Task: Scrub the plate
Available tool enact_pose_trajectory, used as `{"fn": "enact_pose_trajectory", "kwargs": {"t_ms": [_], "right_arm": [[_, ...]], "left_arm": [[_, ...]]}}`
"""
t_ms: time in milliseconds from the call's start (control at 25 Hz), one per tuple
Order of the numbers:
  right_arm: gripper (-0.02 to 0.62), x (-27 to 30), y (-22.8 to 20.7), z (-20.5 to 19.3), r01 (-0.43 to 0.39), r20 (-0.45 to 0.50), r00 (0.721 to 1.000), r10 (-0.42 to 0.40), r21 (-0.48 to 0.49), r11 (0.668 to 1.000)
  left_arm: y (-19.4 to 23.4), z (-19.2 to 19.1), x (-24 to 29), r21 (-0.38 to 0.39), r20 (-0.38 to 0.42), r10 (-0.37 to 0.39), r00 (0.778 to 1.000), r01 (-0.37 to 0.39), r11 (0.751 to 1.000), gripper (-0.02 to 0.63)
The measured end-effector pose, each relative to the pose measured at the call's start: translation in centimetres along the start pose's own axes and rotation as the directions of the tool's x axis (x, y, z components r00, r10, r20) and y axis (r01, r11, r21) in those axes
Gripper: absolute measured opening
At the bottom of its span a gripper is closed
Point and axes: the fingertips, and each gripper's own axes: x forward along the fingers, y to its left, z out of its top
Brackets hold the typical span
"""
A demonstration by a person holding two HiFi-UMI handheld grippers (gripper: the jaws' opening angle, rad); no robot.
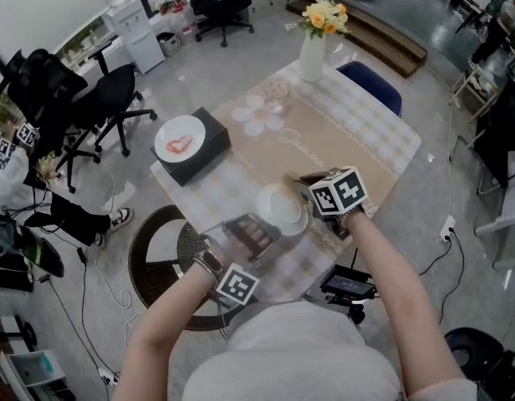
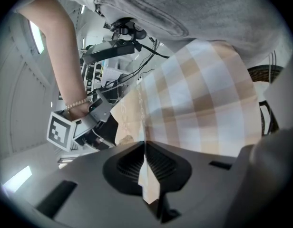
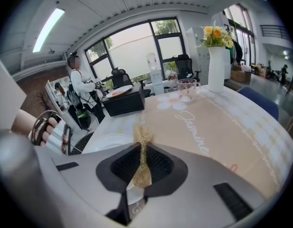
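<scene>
**Scrub pad in R claw, plate flat on worktop**

My R claw (image 3: 142, 146) was clenched on a tan, fibrous scrub pad (image 3: 142, 135). The pad's tuft stuck up past the tips, w/ the rest pinched btwn the ribbed pads. The white plate (image 1: 279, 210) lay flat on the cloth-covered worktop (image 1: 370, 153), near the edge closest to me. In the R claw view the plate sat just beyond & beside the clamped pad. I couldn't tell whether pad & plate touched. From the head view, the R claw's marker cube (image 1: 337, 192) hung at the plate's rim on my R-arm side.

My L claw (image 2: 145, 148) was clenched too, tips together. Only a thin sliver of checked cloth showed thru the gap, & I could make out nothing pinched in it. In the head view it was blurred, just beside the plate's opposite rim.

Beyond the plate, a beige runner (image 1: 324, 136) w/ script lettering ran along the worktop. Farther from the plate stood a clear glass (image 1: 276, 90), then a white vase (image 1: 311, 57) w/ yellow & orange flowers (image 1: 323, 15). Well apart from the plate, toward my L, a black box (image 1: 203, 159) carried a 2nd white plate (image 1: 165, 140) w/ sth red on it.
</scene>
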Motion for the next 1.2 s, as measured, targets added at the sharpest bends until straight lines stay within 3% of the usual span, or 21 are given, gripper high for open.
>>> {"fn": "enact_pose_trajectory", "kwargs": {"t_ms": [280, 560, 1000, 1200], "right_arm": [[0.041, -2.2, 4.9, 2.2, -0.16, 0.096, 0.982, 0.162, -0.027, 0.987], [0.041, -2.4, 9.9, 2.3, -0.287, 0.078, 0.952, 0.296, -0.107, 0.952], [0.041, -0.7, 12.4, 0.9, -0.305, -0.07, 0.952, 0.299, -0.312, 0.9], [0.041, 0.0, 12.5, 1.1, -0.307, -0.094, 0.952, 0.292, -0.329, 0.893]], "left_arm": [[0.0, 0.1, 0.0, -0.001, 0.003, 0.0, 1.0, 0.0, 1.0, 0.017], [0.1, 0.1, 0.0, 0.006, 0.002, 0.002, 1.0, -0.002, 1.0, 0.017], [0.0, 0.3, -0.1, 0.042, 0.008, -0.001, 1.0, 0.001, 0.999, 0.017], [-0.4, 0.2, -0.1, 0.042, 0.008, -0.014, 1.0, 0.013, 0.999, 0.017]]}}
